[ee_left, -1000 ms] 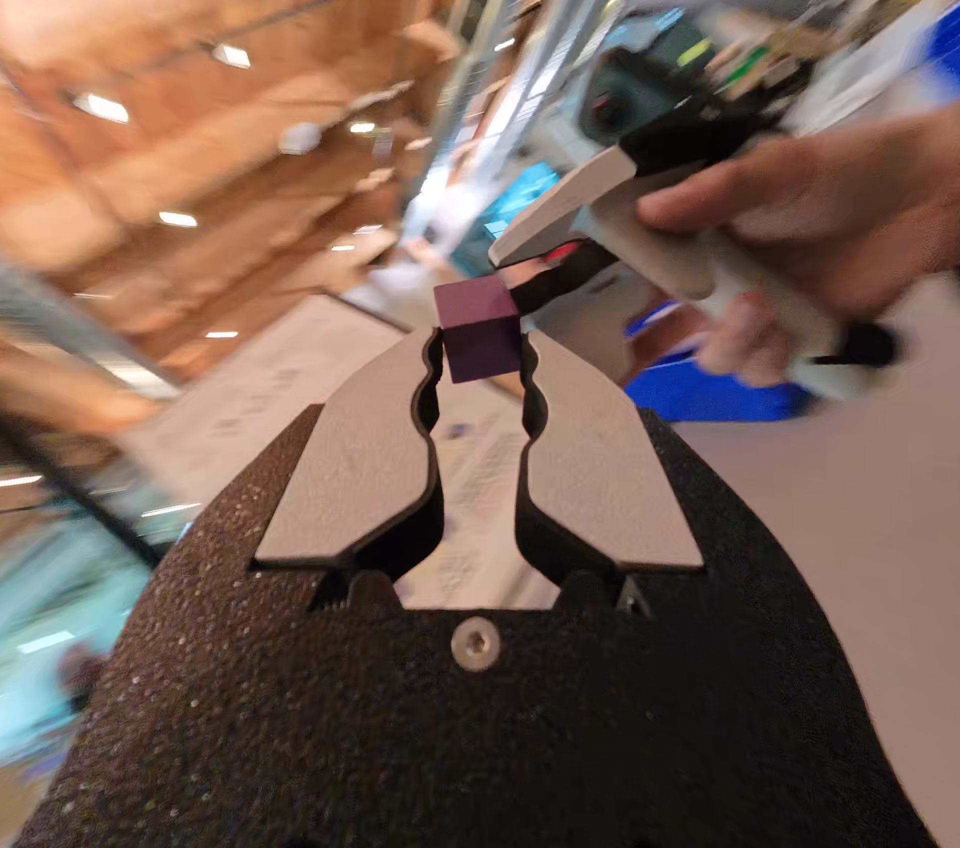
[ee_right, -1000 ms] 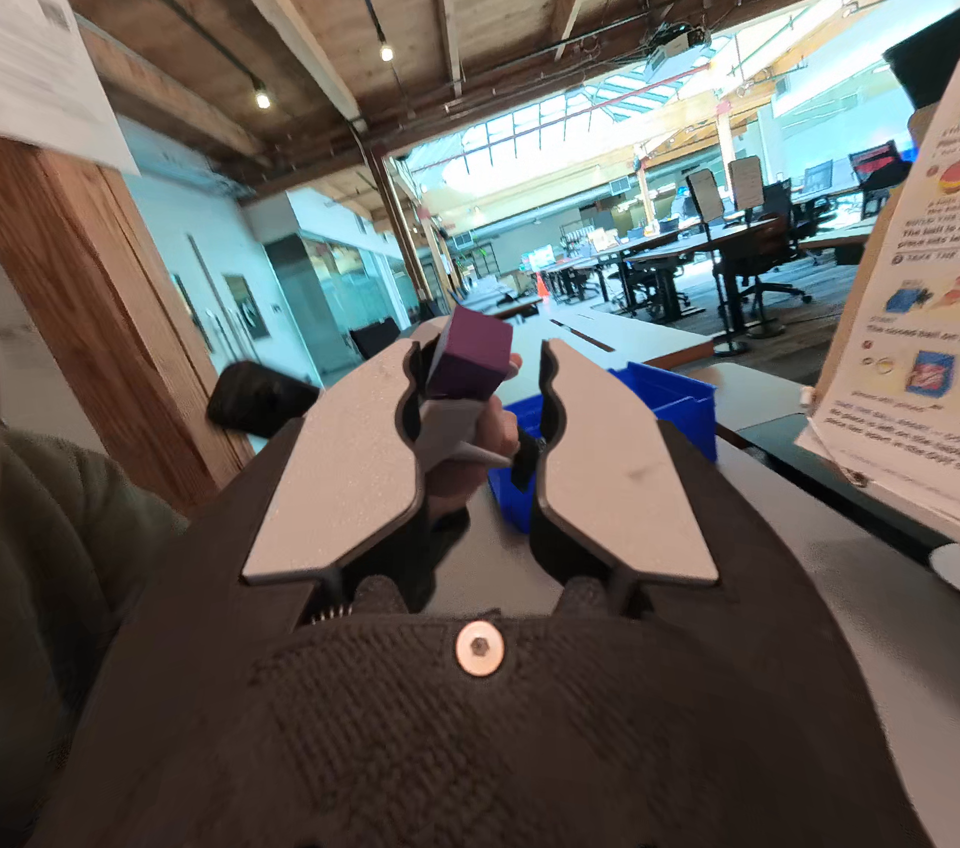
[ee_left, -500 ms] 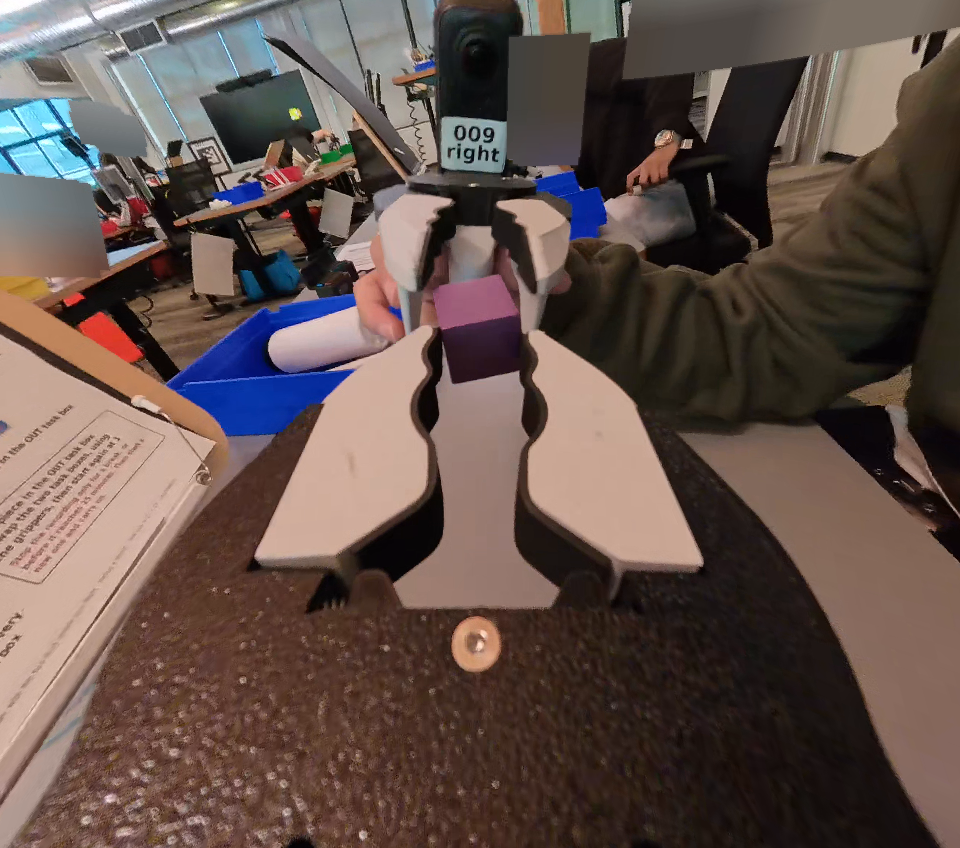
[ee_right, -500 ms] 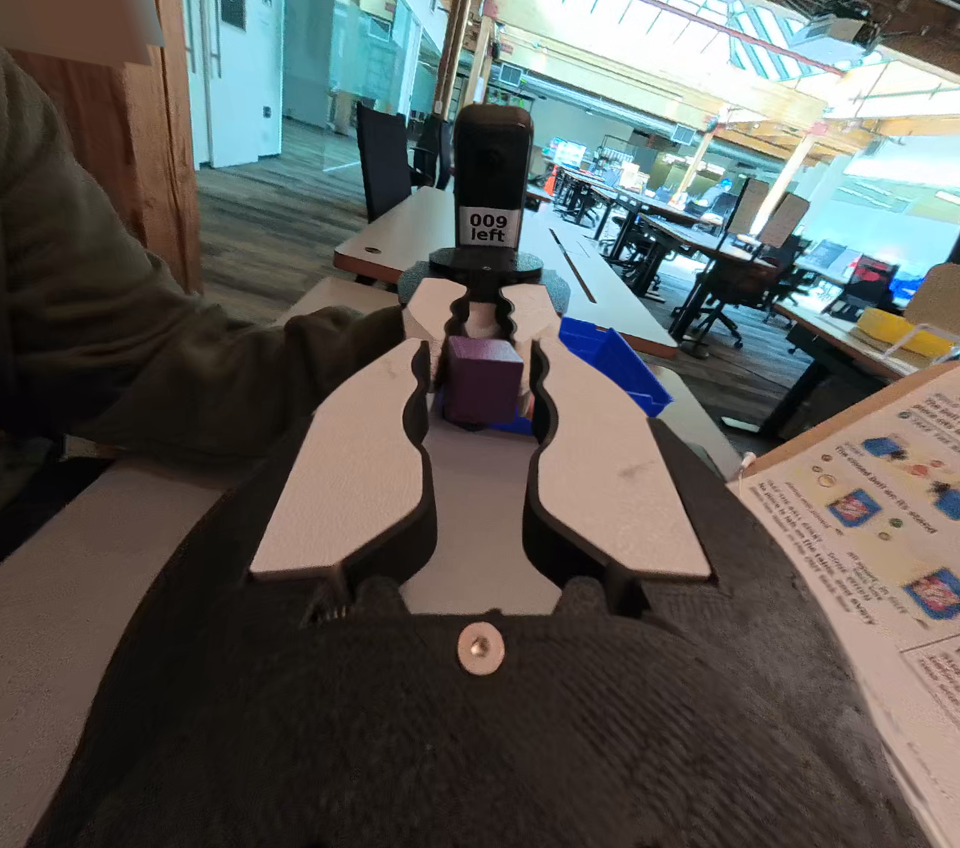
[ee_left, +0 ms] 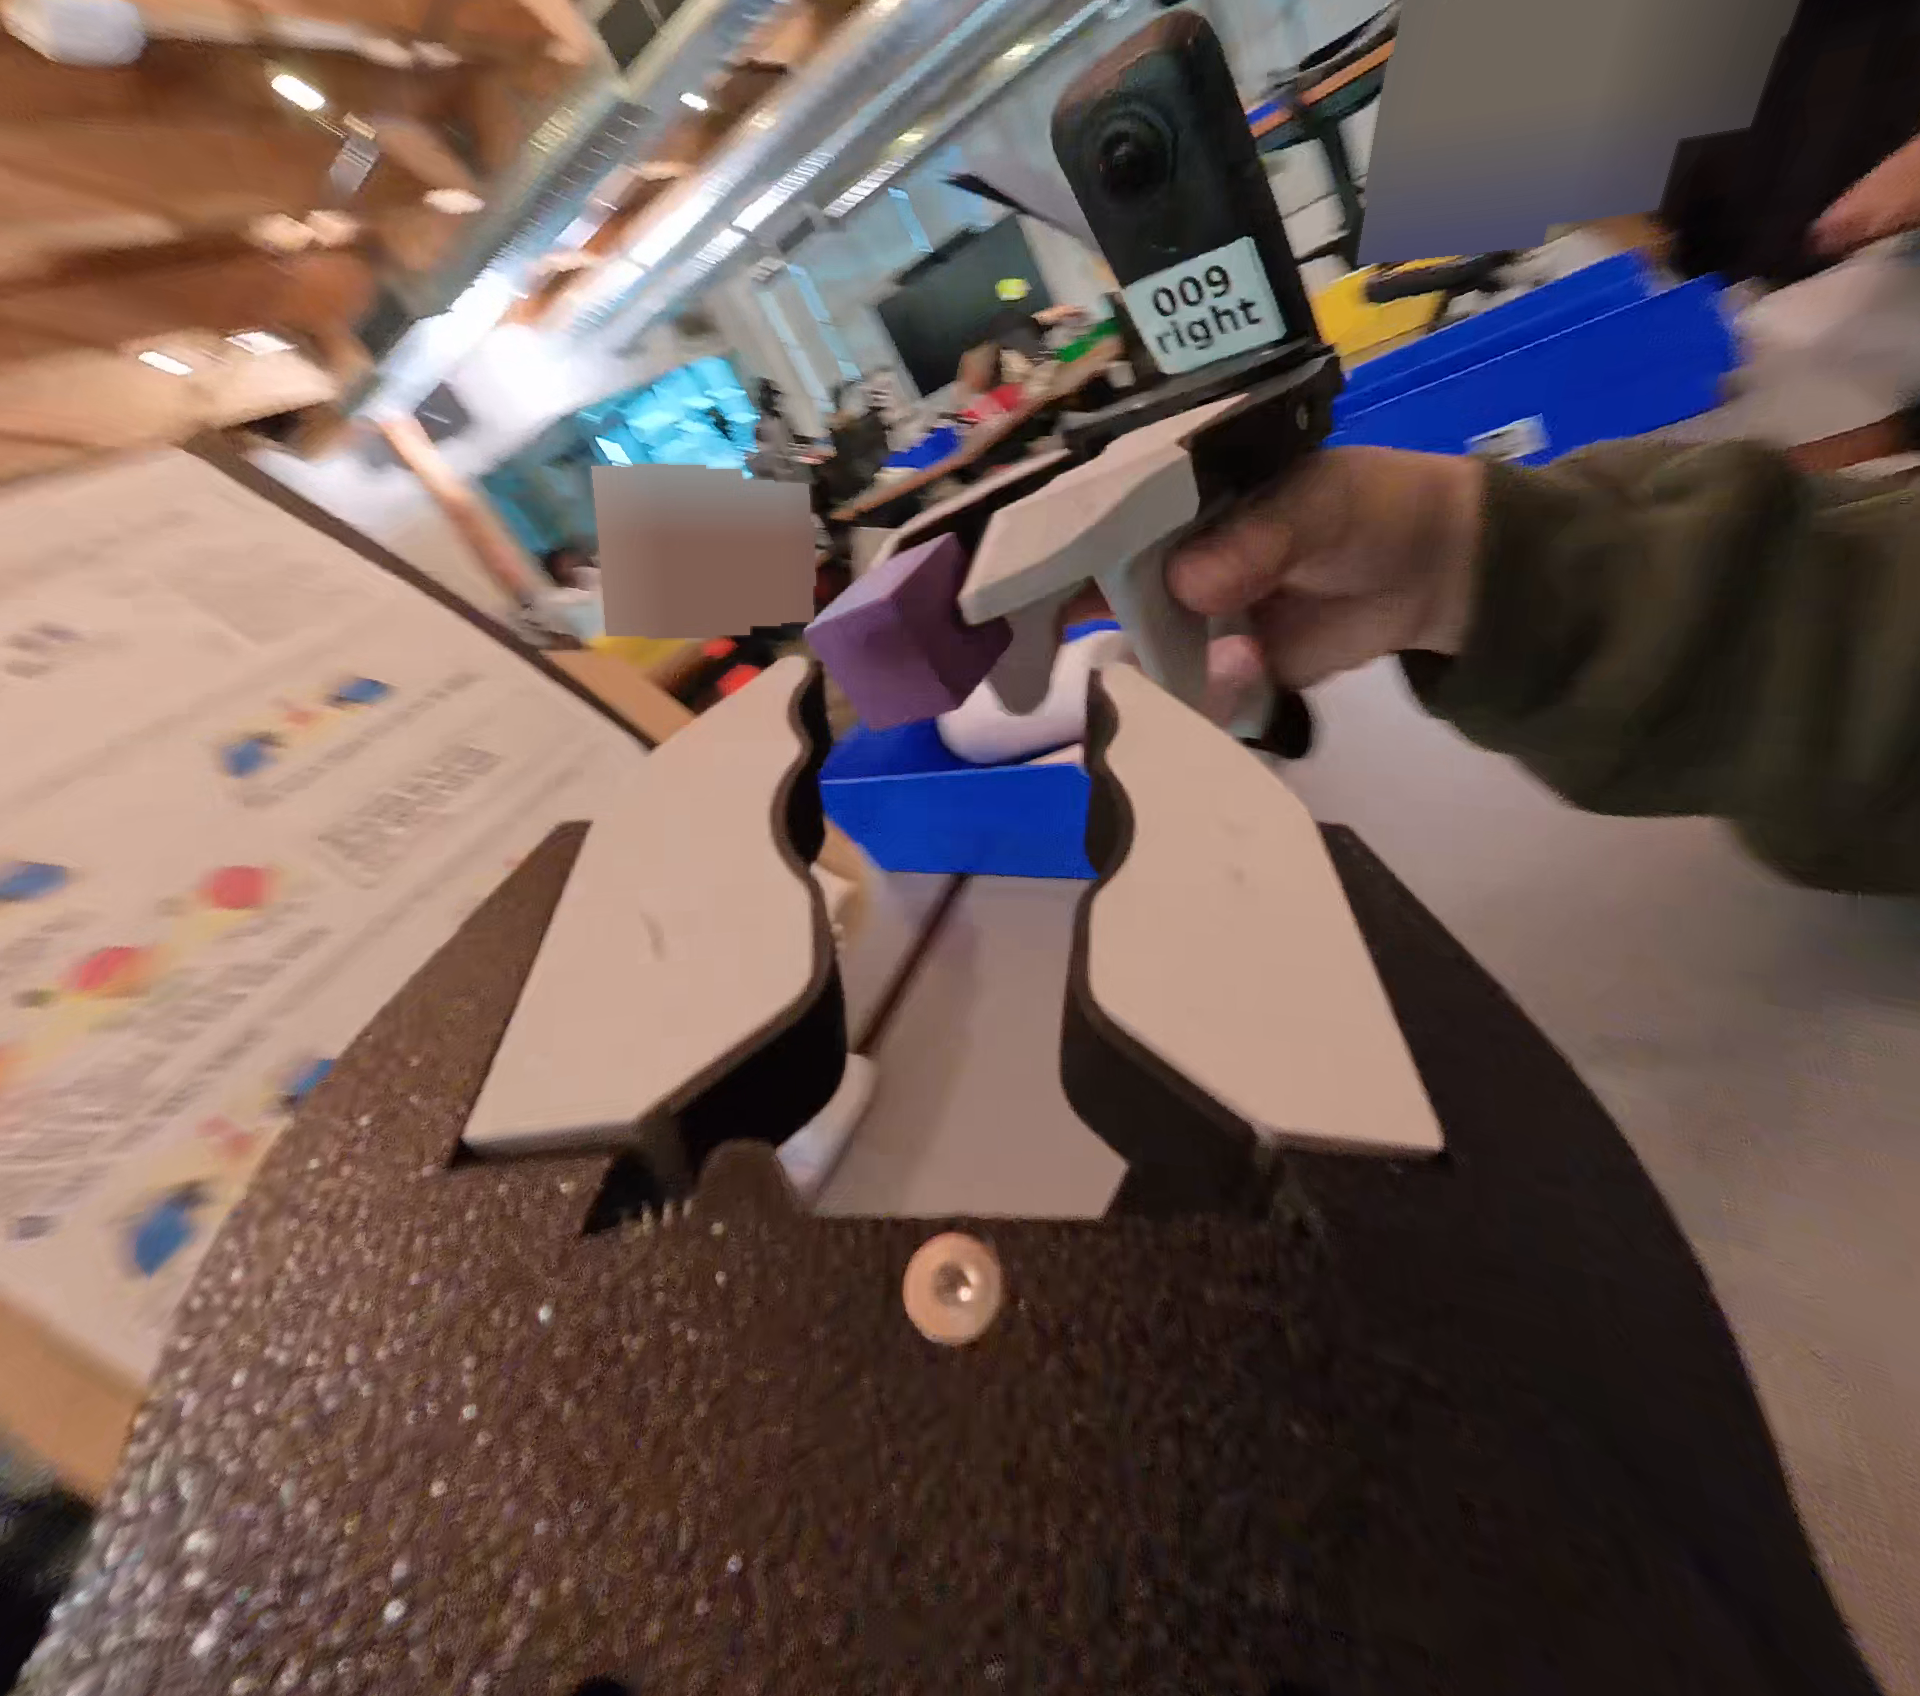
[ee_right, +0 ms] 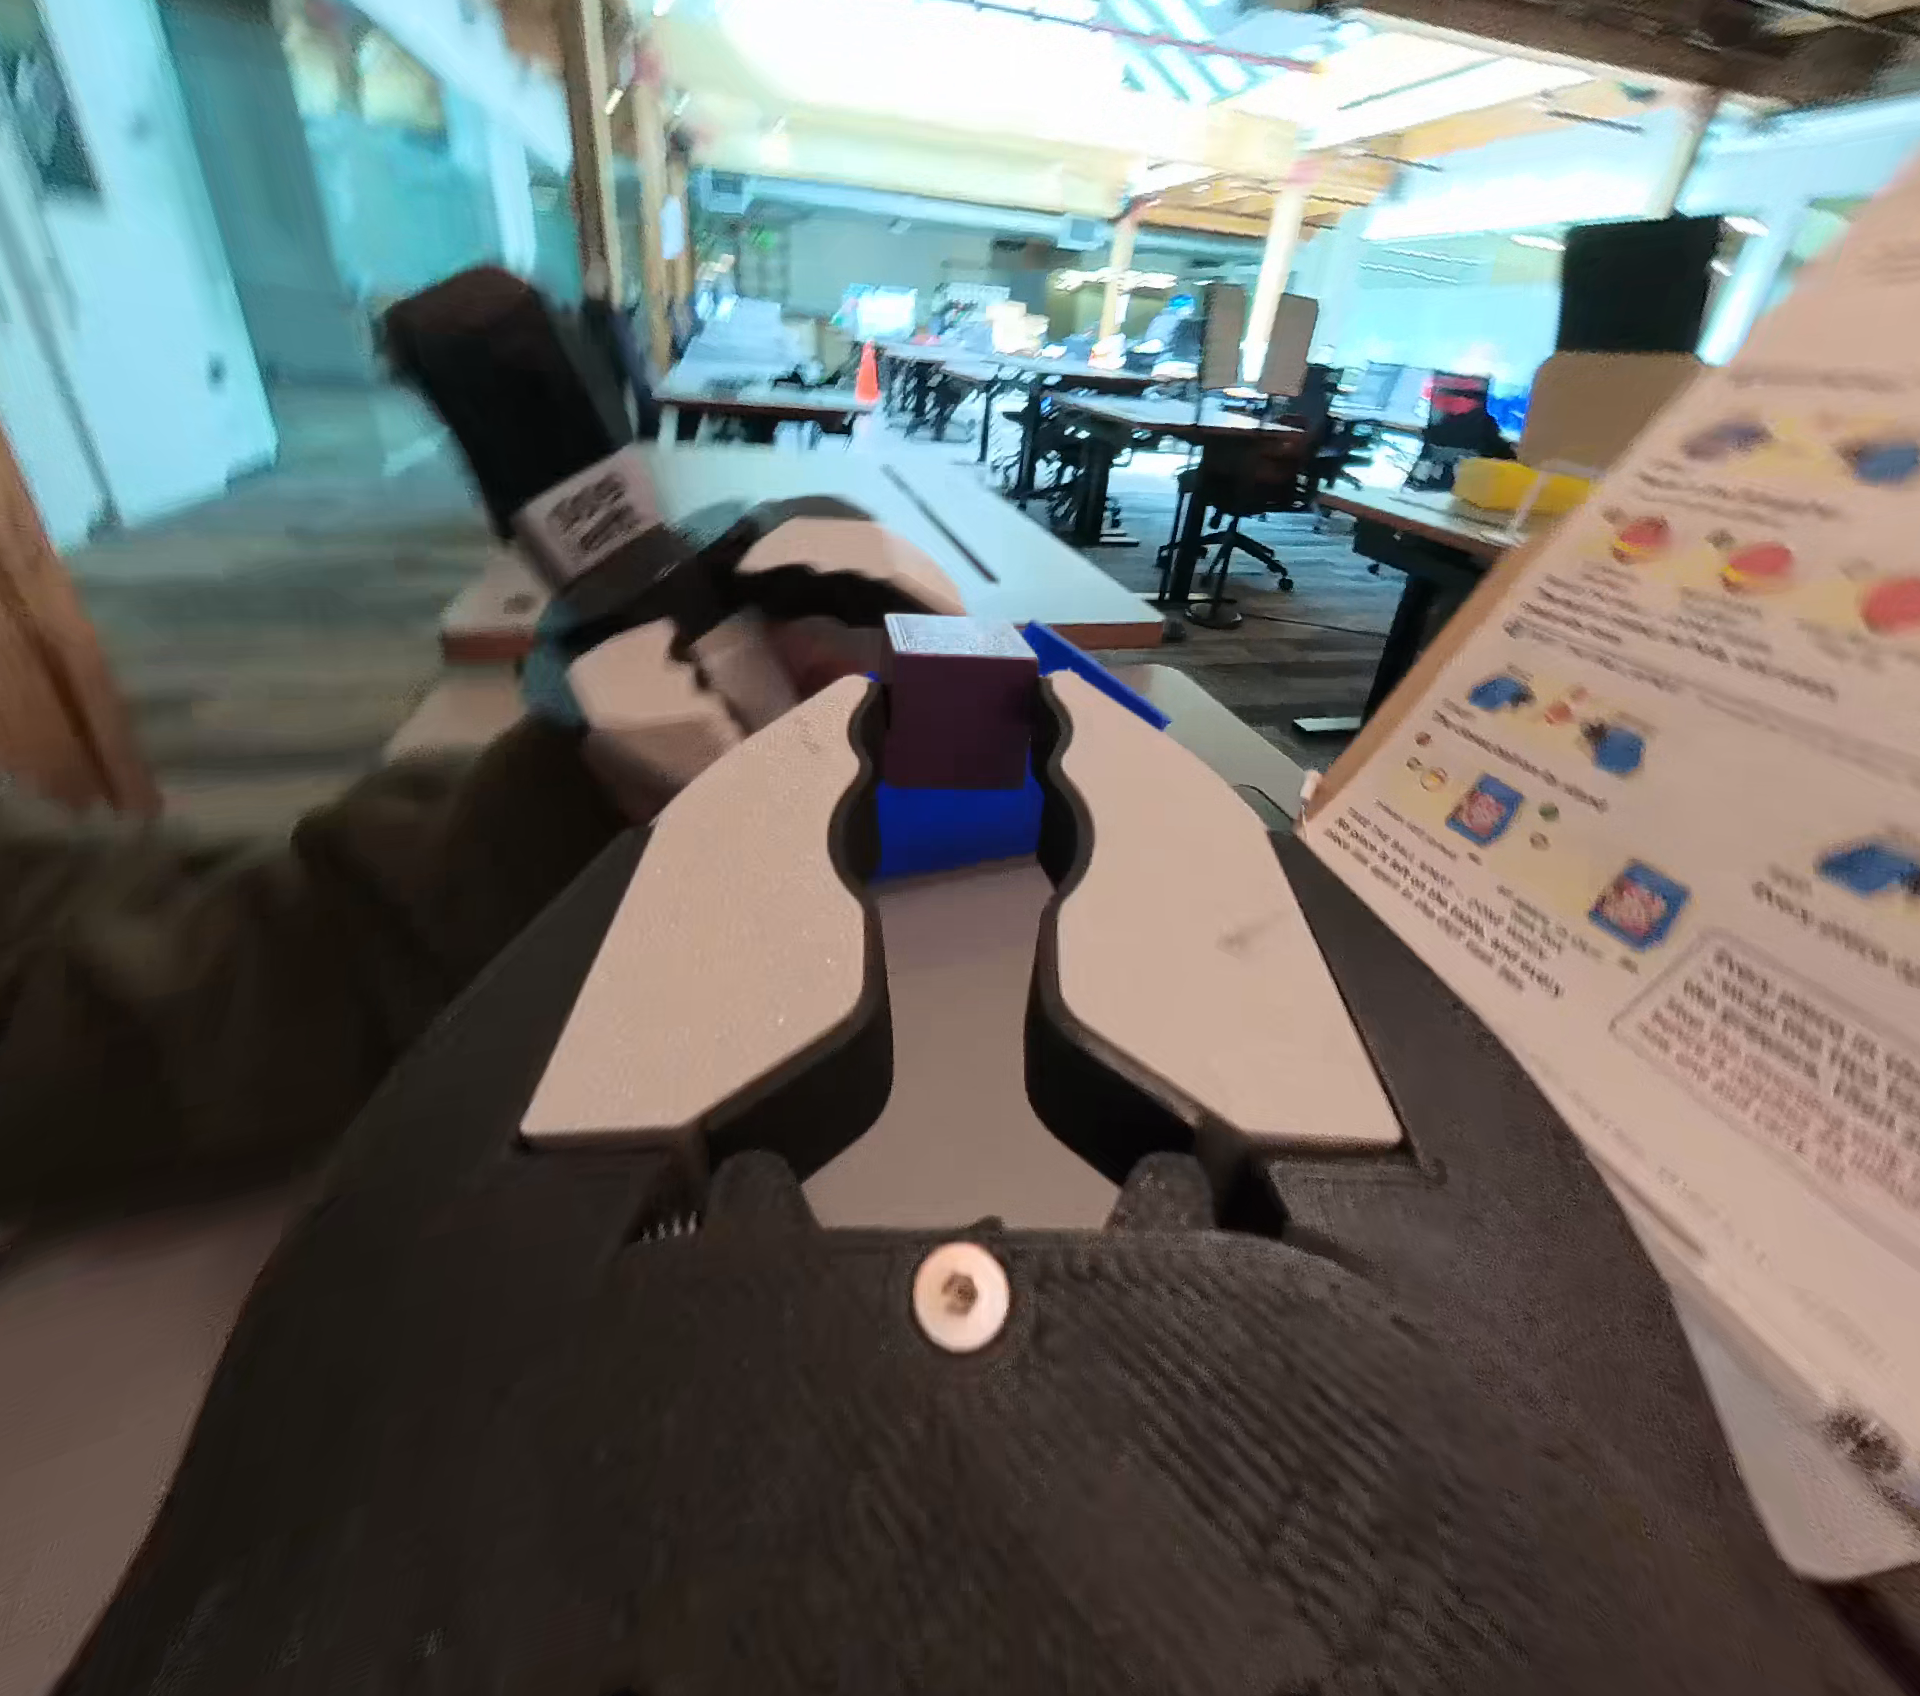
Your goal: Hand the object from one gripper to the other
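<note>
A small purple cube (ee_right: 961, 711) sits pinched between the tips of my right gripper (ee_right: 956, 701), which is shut on it. In the left wrist view the cube (ee_left: 904, 644) hangs in the right gripper (ee_left: 961, 576), just beyond my left gripper's tips. My left gripper (ee_left: 951, 690) is open and empty, its jaws wide apart and clear of the cube. In the right wrist view the left gripper (ee_right: 748, 607) shows blurred, up and to the left of the cube. A hand in an olive sleeve (ee_left: 1662, 638) holds the right gripper.
A blue bin (ee_left: 956, 815) with a white roll (ee_left: 997, 727) stands on the grey table (ee_left: 1558, 1023) below the cube; it also shows in the right wrist view (ee_right: 956, 825). A printed sheet on cardboard (ee_left: 260, 763) stands at the left, and shows in the right wrist view (ee_right: 1662, 763). Less than 4 cm separates the two grippers' tips.
My left gripper has opened and let go of the cube. My right gripper has shut on it and now holds it alone. Both grippers have tilted and drawn slightly apart.
</note>
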